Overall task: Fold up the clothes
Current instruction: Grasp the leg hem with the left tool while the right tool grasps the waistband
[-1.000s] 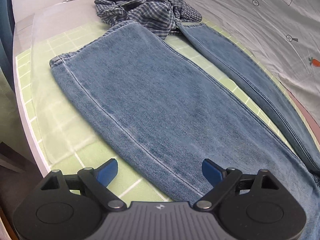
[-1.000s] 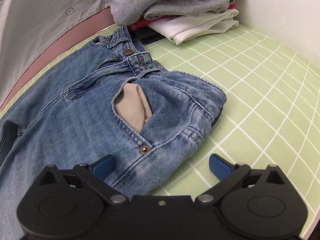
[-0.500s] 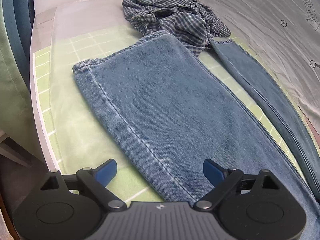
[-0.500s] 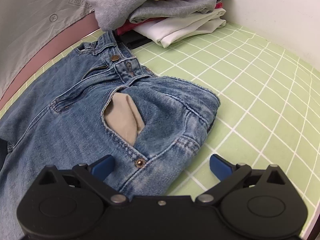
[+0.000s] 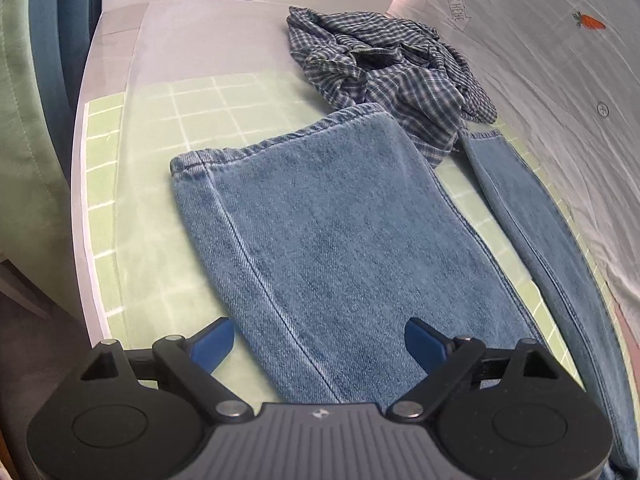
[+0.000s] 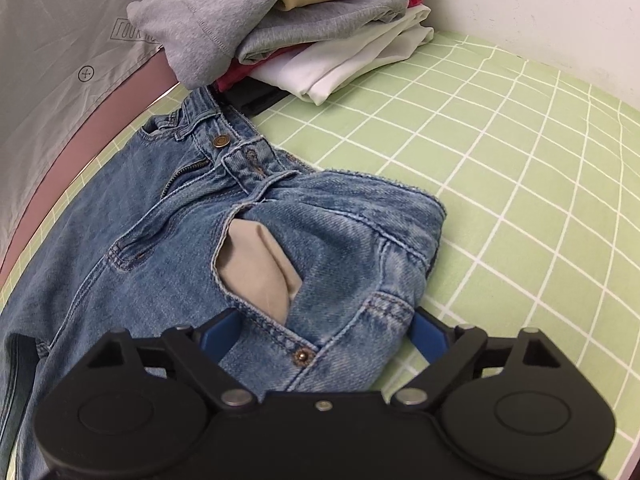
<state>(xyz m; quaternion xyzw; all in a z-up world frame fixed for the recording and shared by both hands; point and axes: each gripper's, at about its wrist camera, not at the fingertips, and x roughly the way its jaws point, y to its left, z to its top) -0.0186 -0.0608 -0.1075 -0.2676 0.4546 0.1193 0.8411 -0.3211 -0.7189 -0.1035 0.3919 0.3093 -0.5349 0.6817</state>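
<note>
Blue jeans lie flat on a green grid mat [image 5: 192, 120]. In the left wrist view one wide leg [image 5: 340, 232] runs up to its hem, and the other leg [image 5: 532, 220] lies to the right. My left gripper [image 5: 318, 340] hangs open just above the wide leg, a finger on each side. In the right wrist view the jeans' waist [image 6: 280, 216] shows its button and a beige pocket lining [image 6: 256, 268]. My right gripper [image 6: 324, 334] straddles the hip corner of the waist. Its jaws are closing with the denim between them, and the pads do not clearly press on it.
A crumpled blue plaid shirt [image 5: 384, 72] lies beyond the leg hems, touching both. A stack of folded clothes [image 6: 328, 32] stands past the waistband by the white wall. A grey printed sheet [image 5: 540, 60] borders the mat's far side. The mat's edge drops off at the left [image 5: 80, 200].
The left gripper slid along the wide leg toward its hem and rolled, so hem and shirt sit nearer. The right gripper's fingers came inward around the waist corner, with a slight roll.
</note>
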